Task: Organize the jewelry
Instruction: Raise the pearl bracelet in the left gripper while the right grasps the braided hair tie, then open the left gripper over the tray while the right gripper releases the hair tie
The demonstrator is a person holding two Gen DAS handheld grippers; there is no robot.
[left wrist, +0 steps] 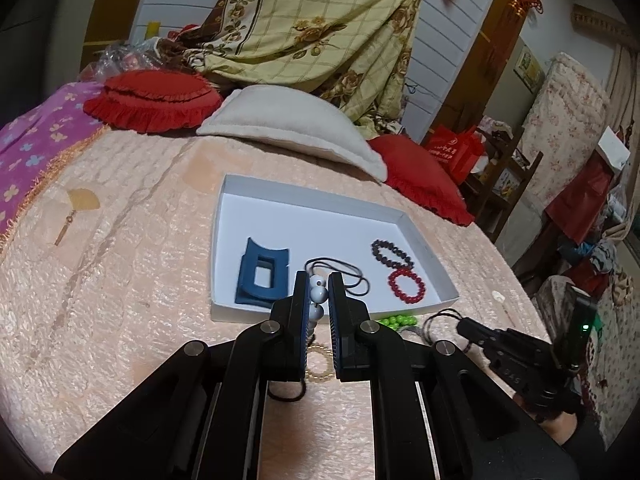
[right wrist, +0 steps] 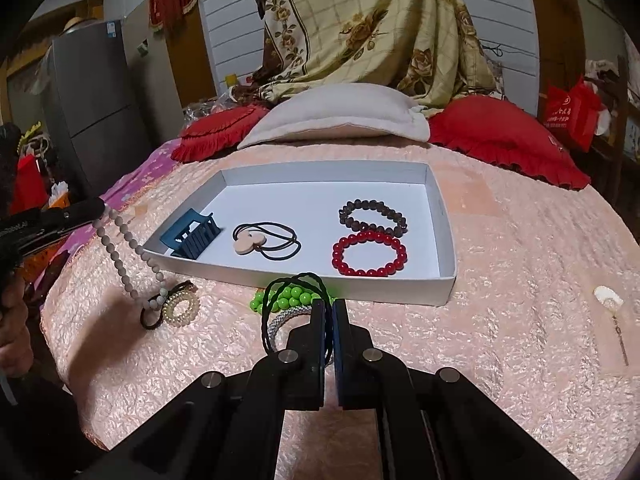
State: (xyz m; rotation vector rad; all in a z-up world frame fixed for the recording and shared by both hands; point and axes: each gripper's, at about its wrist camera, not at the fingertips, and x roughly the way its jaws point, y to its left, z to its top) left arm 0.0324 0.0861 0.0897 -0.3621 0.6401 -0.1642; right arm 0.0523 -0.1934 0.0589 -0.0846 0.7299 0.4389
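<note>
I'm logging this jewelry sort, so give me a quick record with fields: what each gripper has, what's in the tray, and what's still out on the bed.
left gripper: shut on white bead necklace
right gripper: shut on black braided cord
white tray: blue hair claw, black cord pendant, dark bead bracelet, red bead bracelet
on bedspread: green bead bracelet, pearl bracelet, silver bracelet

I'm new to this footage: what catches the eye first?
The white tray on the pink bedspread, with the red bead bracelet at its near right. The left gripper lifts a white bead string; the right gripper pinches a black braided loop.
</note>
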